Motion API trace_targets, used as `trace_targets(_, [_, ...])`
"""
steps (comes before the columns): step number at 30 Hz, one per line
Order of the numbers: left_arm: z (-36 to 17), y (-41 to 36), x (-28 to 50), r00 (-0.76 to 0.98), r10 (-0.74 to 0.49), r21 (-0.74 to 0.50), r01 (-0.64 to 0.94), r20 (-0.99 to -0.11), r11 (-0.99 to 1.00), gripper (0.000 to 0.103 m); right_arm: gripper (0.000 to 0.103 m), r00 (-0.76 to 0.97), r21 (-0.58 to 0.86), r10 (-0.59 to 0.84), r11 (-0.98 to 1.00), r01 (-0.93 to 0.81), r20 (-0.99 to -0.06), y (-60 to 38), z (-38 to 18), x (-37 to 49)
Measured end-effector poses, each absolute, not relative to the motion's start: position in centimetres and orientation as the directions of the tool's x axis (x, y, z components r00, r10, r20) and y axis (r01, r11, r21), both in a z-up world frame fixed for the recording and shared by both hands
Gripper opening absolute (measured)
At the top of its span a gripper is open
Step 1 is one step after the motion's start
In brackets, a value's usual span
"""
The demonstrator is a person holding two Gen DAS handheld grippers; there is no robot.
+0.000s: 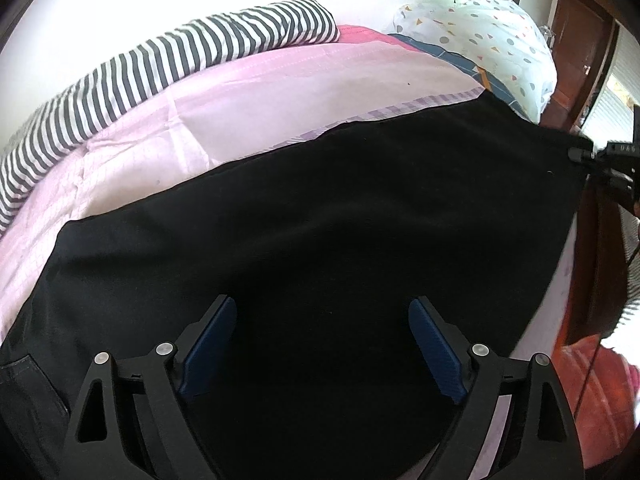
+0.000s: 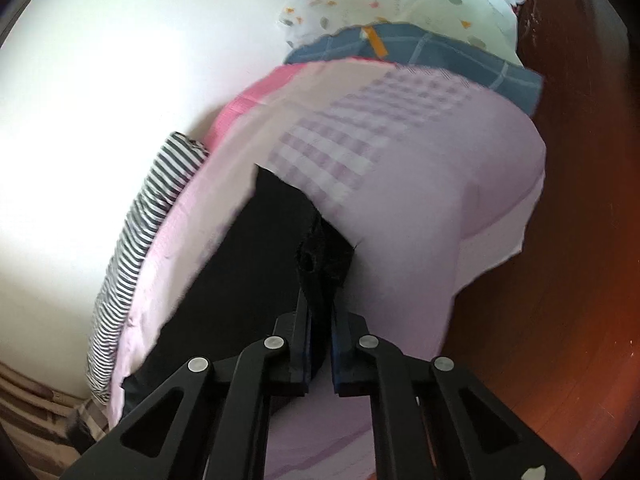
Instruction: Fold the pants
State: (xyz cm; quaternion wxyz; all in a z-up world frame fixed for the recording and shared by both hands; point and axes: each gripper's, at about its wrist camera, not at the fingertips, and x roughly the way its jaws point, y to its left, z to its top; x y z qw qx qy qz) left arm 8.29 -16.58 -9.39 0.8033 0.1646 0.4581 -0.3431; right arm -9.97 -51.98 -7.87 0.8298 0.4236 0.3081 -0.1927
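Left tool spread; right tool apparently clamped.

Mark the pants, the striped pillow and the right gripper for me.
pants [image 1: 320, 208]: left wrist view, middle of the black cloth.
striped pillow [image 1: 168, 68]: left wrist view, middle of its top.
right gripper [image 2: 320, 300]: right wrist view, between fingertips pinching the pants.

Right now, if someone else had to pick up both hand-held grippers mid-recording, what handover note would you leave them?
Left hand-held gripper: open, hovering over the black pants, holding nothing.
Right hand-held gripper: shut on a bunched edge of the pants at their far right end.
The pants lie spread across the pink bedsheet; a striped blanket and a dotted pillow sit at the bed's far side.
Done: one end gripped. No fold is clearly visible.
Left: probably grip with the left, then carry the ends over to fold.
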Motion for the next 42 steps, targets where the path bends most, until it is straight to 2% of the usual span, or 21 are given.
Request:
trace_targets(5, [-6.0, -11.8, 10.5, 0.325, -0.494, -0.197, 0.640, -0.807, 0.743, 0.088, 0.007, 0.774, 0.545, 0.002, 0.710, 0.445, -0.634, -46.8, -2.4, -5.4])
trace_targets(10, [-3.1, -4.9, 12.3, 0.343, -0.529, -0.281, 0.563, -0.776, 0.777, 0.088, 0.008, 0.762, 0.495, 0.161, 0.838, 0.231, -0.627, -37.3, 0.0, 1.7])
trace_targets(15, [-2.0, 2.2, 12.8, 0.376, -0.527, -0.331, 0.473, -0.762, 0.816, 0.088, 0.008, 0.671, 0.475, 0.332, 0.879, 0.034, -0.663, -27.0, -1.7, 6.7])
trace_targets(19, [-3.2, 6.3, 12.4, 0.387, -0.503, -0.352, 0.399, -0.772, 0.847, 0.088, 0.008, 0.506, 0.450, 0.452, 0.883, -0.135, -0.735, -17.7, -5.6, 8.3])
trace_targets(22, [-4.1, 8.5, 12.5, 0.395, -0.489, -0.375, 0.333, -0.778, 0.865, 0.088, 0.009, 0.412, 0.366, 0.424, 0.905, -0.216, -0.807, -13.0, -8.4, 7.9])
trace_targets(24, [-4.4, 9.7, 12.6, 0.400, -0.492, -0.394, 0.305, -0.773, 0.867, 0.088, 0.009, 0.370, 0.377, 0.446, 0.893, -0.245, -0.815, -11.3, -9.3, 7.2])
trace_targets(27, [-4.5, 10.2, 12.7, 0.412, -0.485, -0.390, 0.297, -0.771, 0.872, 0.088, 0.009, 0.353, 0.319, 0.418, 0.897, -0.306, -0.837, -9.6, -9.3, 6.2])
trace_targets(35, [-4.8, 9.6, 13.0, 0.423, -0.479, -0.382, 0.297, -0.769, 0.875, 0.088, 0.009, 0.302, 0.323, 0.419, 0.891, -0.320, -0.856, -9.8, -9.3, 6.0])
trace_targets(38, [-4.7, 8.7, 13.2, 0.428, -0.467, -0.360, 0.310, -0.774, 0.880, 0.088, 0.014, 0.292, 0.315, 0.414, 0.890, -0.331, -0.862, -9.7, -9.6, 6.0])
trace_targets(40, [-4.5, 8.0, 13.4, 0.424, -0.465, -0.353, 0.317, -0.777, 0.880, 0.088, 0.034, 0.267, 0.358, 0.441, 0.882, -0.308, -0.857, -10.0, -9.0, 6.0])
trace_targets(42, [-4.1, 7.7, 13.5, 0.433, -0.468, -0.348, 0.330, -0.770, 0.878, 0.088, 0.042, 0.278, 0.336, 0.426, 0.886, -0.318, -0.861, -10.3, -7.8, 5.5])
